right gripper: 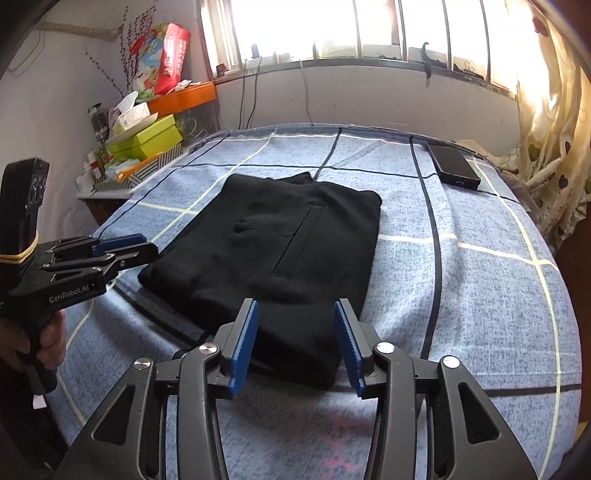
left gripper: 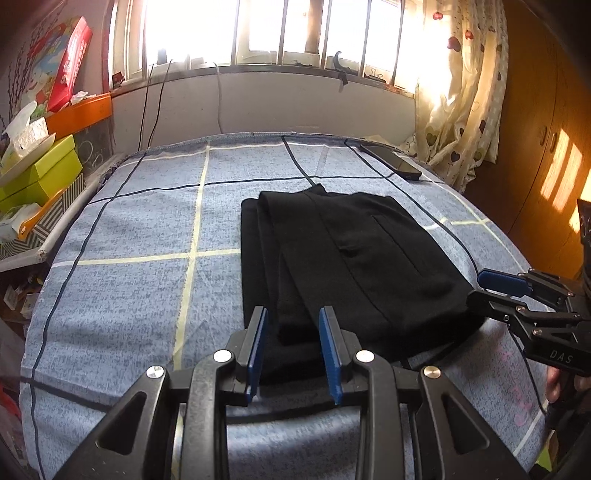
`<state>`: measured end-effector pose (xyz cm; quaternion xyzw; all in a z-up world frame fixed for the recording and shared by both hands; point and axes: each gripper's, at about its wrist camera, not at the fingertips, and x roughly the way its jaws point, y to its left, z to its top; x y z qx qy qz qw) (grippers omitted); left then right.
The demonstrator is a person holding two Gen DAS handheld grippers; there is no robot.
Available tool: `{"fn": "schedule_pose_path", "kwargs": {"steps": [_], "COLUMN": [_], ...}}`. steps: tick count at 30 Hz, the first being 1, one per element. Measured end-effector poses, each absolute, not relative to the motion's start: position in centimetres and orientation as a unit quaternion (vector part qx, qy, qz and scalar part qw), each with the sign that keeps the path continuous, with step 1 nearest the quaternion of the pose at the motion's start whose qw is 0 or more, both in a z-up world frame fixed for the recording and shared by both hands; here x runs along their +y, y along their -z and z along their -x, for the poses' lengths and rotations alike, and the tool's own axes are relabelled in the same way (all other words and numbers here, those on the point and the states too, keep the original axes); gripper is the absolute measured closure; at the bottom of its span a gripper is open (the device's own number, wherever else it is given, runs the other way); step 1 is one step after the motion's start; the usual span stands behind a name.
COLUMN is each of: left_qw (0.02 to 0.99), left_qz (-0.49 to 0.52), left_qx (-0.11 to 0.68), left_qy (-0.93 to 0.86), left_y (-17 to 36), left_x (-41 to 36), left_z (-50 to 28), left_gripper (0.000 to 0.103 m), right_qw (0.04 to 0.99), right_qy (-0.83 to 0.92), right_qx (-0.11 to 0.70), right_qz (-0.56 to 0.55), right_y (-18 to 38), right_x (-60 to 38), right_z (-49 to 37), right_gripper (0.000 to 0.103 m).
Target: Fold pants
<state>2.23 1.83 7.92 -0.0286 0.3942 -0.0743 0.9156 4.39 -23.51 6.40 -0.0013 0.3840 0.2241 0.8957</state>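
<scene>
the left gripper (left gripper: 291, 345) holds its blue pads (left gripper: 257, 349) spread apart over the near edge of the black pants (left gripper: 343, 258), pinching nothing, and the right gripper (right gripper: 293, 345) has its own pads (right gripper: 242, 349) spread wider still, likewise empty, above the same near edge at its right corner. the pants lie as a compact folded rectangle on the blue checked bedsheet (right gripper: 480, 295), a pocket seam showing on the top layer and the stacked leg folds visible along the left side. a dark phone (right gripper: 452, 166) rests on the sheet beyond the pants, toward the window (left gripper: 258, 29), well apart from them. to the left of the pants, off the bed, boxes (left gripper: 44, 173) crowd a shelf. judging by the tidy layered bundle and both grippers clear of the cloth, the folding looks essentially finished; at most a small smoothing or squaring of the near edge seems left.
</scene>
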Motion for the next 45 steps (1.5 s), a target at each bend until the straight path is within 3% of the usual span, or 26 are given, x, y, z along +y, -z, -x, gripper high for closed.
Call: {"fn": "schedule_pose_path", "kwargs": {"steps": [2, 25, 45], "left_qw": [0.913, 0.869, 0.845], "left_qz": [0.040, 0.169, 0.224], "left_qx": [0.399, 0.451, 0.457], "left_qy": [0.073, 0.116, 0.161], "left_y": [-7.8, -4.0, -3.6], "left_x": [2.7, 6.5, 7.5], "left_z": [-3.3, -12.7, -9.5], "left_gripper": [0.065, 0.063, 0.063], "right_qw": [0.893, 0.821, 0.796], "right_qy": [-0.225, -0.282, -0.321], "right_qx": [0.389, 0.462, 0.471], "right_qz": [-0.011, -0.180, -0.203], "right_y": [-6.3, -2.4, -2.1], "right_x": [-24.3, -27.1, -26.8], "right_z": [-5.6, -15.7, -13.3], "right_gripper": [0.054, 0.053, 0.052]}}
